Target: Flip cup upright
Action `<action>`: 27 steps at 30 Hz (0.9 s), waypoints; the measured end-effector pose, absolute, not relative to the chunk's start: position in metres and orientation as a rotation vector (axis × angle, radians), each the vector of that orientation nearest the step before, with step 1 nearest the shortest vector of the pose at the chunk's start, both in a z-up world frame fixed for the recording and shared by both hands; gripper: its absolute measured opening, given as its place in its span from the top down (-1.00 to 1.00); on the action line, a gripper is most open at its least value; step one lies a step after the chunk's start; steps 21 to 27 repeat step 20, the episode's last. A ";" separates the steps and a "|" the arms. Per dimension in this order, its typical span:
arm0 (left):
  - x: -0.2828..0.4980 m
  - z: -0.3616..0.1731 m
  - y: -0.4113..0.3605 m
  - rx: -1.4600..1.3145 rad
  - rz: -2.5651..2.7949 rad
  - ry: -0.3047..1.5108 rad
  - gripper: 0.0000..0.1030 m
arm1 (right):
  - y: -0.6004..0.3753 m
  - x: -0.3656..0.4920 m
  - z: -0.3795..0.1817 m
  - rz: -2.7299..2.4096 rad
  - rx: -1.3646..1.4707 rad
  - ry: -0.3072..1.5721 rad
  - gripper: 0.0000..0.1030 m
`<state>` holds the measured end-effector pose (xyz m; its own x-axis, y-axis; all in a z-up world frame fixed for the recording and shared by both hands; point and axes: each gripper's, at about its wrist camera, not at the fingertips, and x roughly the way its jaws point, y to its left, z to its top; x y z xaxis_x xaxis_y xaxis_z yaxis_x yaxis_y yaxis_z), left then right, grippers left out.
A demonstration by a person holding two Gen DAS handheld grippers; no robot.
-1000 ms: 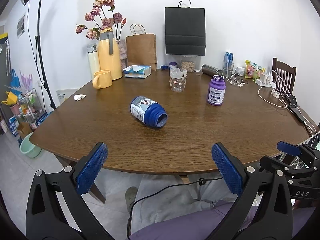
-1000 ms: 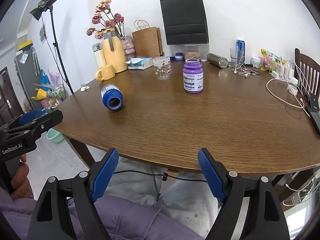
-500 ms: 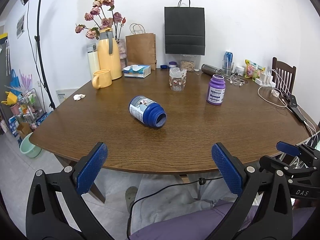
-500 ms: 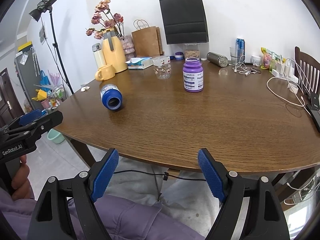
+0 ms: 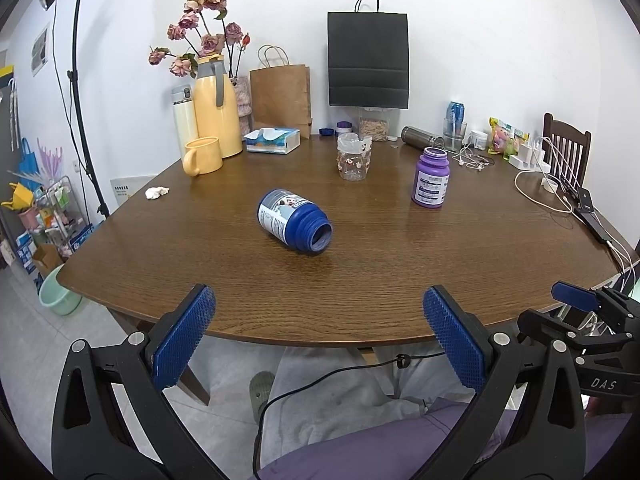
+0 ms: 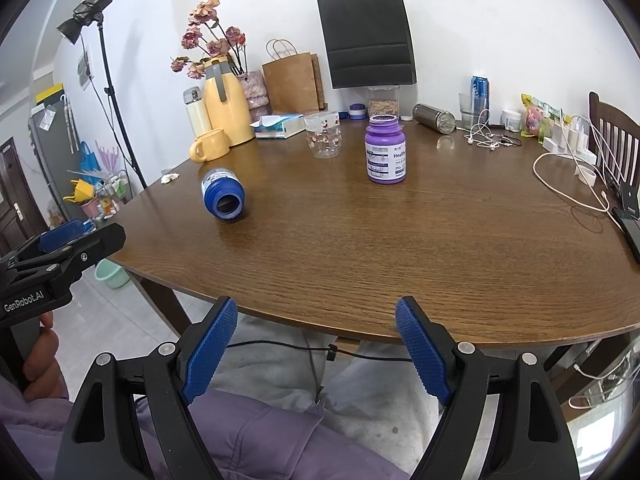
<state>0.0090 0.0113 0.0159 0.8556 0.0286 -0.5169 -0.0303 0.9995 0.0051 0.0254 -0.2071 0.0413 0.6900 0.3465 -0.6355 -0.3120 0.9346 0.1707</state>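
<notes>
A blue cup (image 5: 293,223) shaped like a jar, with a white label, lies on its side on the brown table (image 5: 360,280), its open mouth turned toward the near edge. In the right wrist view the blue cup (image 6: 223,195) is at the left, mouth facing the camera. My left gripper (image 5: 318,334) is open, held off the table's near edge, well short of the cup. My right gripper (image 6: 316,346) is open too, below the near edge, with nothing between its fingers. Each gripper shows at the side of the other's view.
An upright purple jar (image 5: 431,178) and a clear patterned glass (image 5: 353,158) stand behind the cup. A yellow mug (image 5: 201,156), yellow jug (image 5: 216,106), tissue box (image 5: 273,140) and paper bags line the back. Cables (image 5: 544,192) lie at right. A person's lap is below.
Both views have shifted very slightly; the cup has stayed put and both grippers remain open at the same width.
</notes>
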 end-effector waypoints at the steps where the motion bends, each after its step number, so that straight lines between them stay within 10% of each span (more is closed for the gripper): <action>1: 0.009 0.016 0.011 -0.004 0.031 0.543 -1.00 | -0.207 0.025 0.041 0.368 0.050 0.721 -0.66; 27: 0.013 0.012 0.011 -0.010 0.020 0.570 -1.00 | -0.206 0.025 0.040 0.367 0.050 0.722 -0.66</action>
